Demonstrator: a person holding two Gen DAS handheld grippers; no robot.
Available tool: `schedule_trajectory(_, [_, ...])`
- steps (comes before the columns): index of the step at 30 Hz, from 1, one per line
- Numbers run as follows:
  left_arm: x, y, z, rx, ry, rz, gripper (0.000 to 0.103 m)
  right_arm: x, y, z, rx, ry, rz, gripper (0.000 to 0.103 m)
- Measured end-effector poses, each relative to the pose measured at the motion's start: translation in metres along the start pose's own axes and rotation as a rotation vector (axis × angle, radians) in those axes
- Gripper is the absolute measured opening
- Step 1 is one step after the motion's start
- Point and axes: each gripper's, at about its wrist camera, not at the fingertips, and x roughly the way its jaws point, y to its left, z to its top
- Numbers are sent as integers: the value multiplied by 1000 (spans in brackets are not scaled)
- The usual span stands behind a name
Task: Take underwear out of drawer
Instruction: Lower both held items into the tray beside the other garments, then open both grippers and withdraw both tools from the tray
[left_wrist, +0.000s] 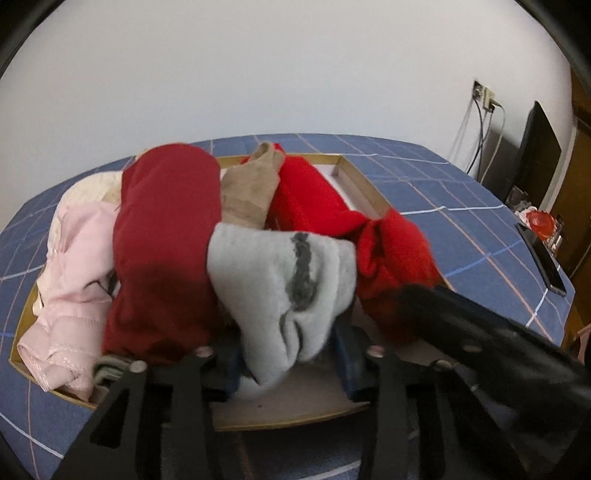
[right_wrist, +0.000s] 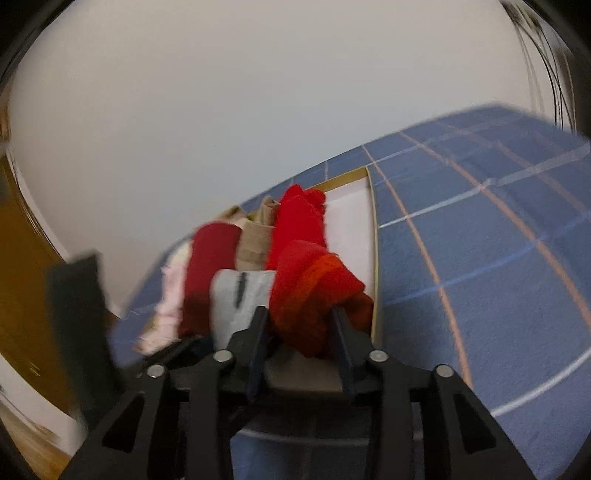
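A shallow wooden drawer lies on a blue checked bed cover and holds a row of rolled garments. In the left wrist view I see a pink piece, a dark red piece, a tan piece, a grey piece and a bright red piece. My left gripper is open, its fingers on either side of the grey piece's near end. My right gripper is open around the near end of the bright red piece. The drawer's right wall runs beside it.
The blue checked cover surrounds the drawer. A dark monitor, cables and a wall socket stand at the right, with a phone and small clutter on a side table. A wooden door is at the left.
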Motion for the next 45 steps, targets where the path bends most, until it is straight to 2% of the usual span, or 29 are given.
schedule_trajectory(1, [1, 2, 0, -11, 7, -6, 56, -6, -2, -1, 22, -10, 13, 59])
schedule_trajectory(2, [2, 2, 0, -14, 9, -16, 66, -16, -3, -3, 38, -34, 26, 62])
schedule_trajectory(3, [2, 2, 0, -9, 11, -22, 70, -26, -4, -6, 49, -60, 44, 64])
schedule_trajectory(4, [1, 1, -1, -6, 8, -13, 73, -38, -5, -9, 60, -85, 59, 64])
schedule_trajectory(8, [-1, 0, -2, -2, -5, 12, 74, -77, -8, -24, 100, -143, 72, 65])
schedule_trajectory(11, [-10, -4, -6, 18, -32, 75, 75, -101, -10, -38, 111, -164, 75, 65])
schedule_trajectory(12, [-15, -5, -8, 22, -39, 74, 78, -108, -10, -43, 111, -165, 70, 66])
schedule_trajectory(14, [-26, -8, -11, 30, -53, 66, 94, -117, -12, -52, 121, -158, 68, 66])
schedule_trajectory(16, [-39, -14, -17, 53, -94, 89, 100, -125, -16, -60, 149, -144, 75, 66])
schedule_trajectory(18, [-53, -20, -22, 89, -138, 127, 101, -131, -18, -66, 160, -141, 70, 66])
schedule_trajectory(21, [-67, -28, -31, 135, -158, 157, 102, -140, -18, -77, 165, -137, 60, 66])
schedule_trajectory(25, [-82, -31, -45, 145, -157, 136, 102, -150, -15, -91, 165, -135, 60, 66])
schedule_trajectory(34, [-114, -29, -81, 178, -164, 138, 102, -167, -6, -117, 134, -126, 40, 66])
schedule_trajectory(45, [-129, -18, -119, 242, -124, 134, 102, -179, 8, -140, 72, -89, 32, 66])
